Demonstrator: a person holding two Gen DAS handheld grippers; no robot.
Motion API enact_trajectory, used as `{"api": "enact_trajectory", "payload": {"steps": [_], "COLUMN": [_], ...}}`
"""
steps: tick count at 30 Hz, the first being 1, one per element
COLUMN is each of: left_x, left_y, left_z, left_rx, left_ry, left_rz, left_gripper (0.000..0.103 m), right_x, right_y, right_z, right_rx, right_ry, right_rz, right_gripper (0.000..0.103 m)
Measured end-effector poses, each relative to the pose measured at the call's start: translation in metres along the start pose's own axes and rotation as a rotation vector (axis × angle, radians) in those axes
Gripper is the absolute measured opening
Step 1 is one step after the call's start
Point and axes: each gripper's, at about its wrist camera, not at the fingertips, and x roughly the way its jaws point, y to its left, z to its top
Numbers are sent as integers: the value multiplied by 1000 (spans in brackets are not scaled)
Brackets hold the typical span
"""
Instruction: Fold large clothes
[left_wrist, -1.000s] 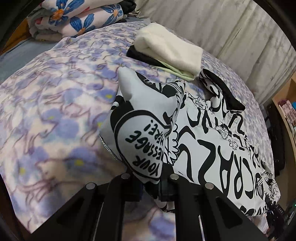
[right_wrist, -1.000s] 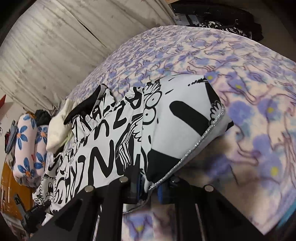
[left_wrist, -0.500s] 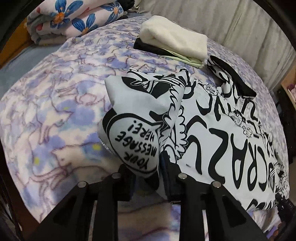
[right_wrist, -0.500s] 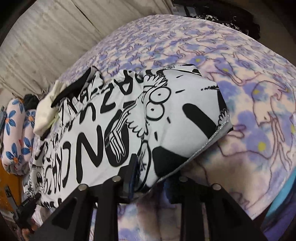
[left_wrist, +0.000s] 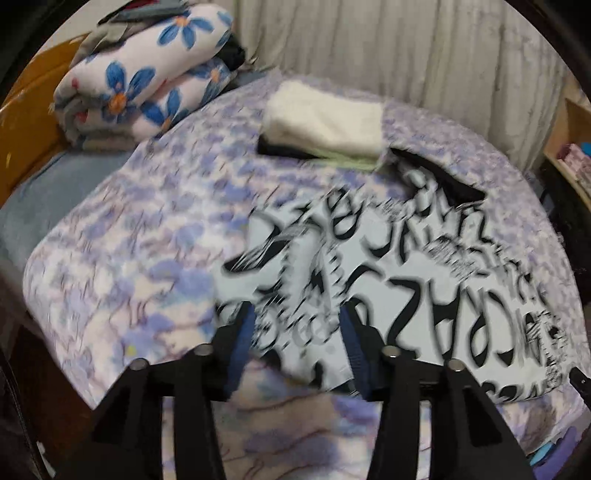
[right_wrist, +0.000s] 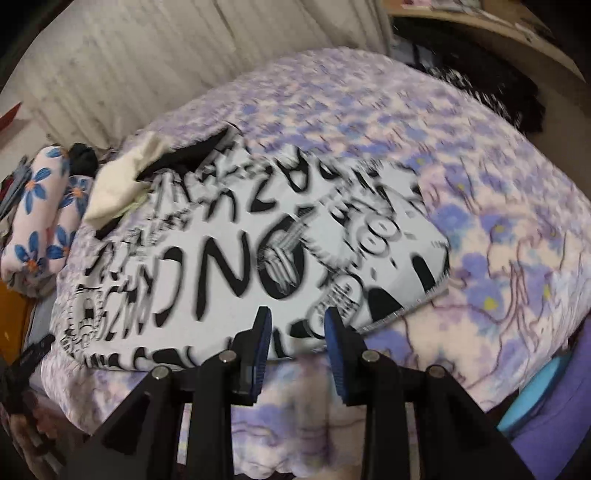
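In the left wrist view, a rolled flower-print quilt (left_wrist: 147, 74) sits far left on the bed, a cream folded stack (left_wrist: 325, 122) lies farther right on the lilac floral blanket (left_wrist: 110, 240), and the black-and-white lettered garment (left_wrist: 424, 277) lies flat, right of centre, its near edge just beyond the left gripper (left_wrist: 297, 325), whose jaws are opening and clear of the cloth. In the right wrist view the same garment (right_wrist: 221, 258) spreads left of centre. The right gripper (right_wrist: 297, 325) hangs above its near hem, fingers apart, gripping nothing.
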Motion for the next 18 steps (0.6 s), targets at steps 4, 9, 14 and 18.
{"api": "enact_trajectory", "payload": {"steps": [4, 9, 14, 18], "left_x": [-6, 7, 41, 88], "left_y": [-24, -57, -88, -113], "left_z": [28, 69, 115, 158], "left_rx": [56, 136, 232, 298], "left_ry": [-47, -82, -100, -59], "left_rz": [-50, -102, -114, -139], "left_gripper": [52, 66, 71, 71], "right_x": [-3, 14, 52, 101], "right_y": [19, 46, 63, 78], "right_z": [19, 58, 118, 171], "right_rx": [-81, -167, -217, -294], "right_ry": [-42, -38, -25, 13], "right_rz": [30, 92, 134, 111], "right_gripper": [31, 31, 43, 43]}}
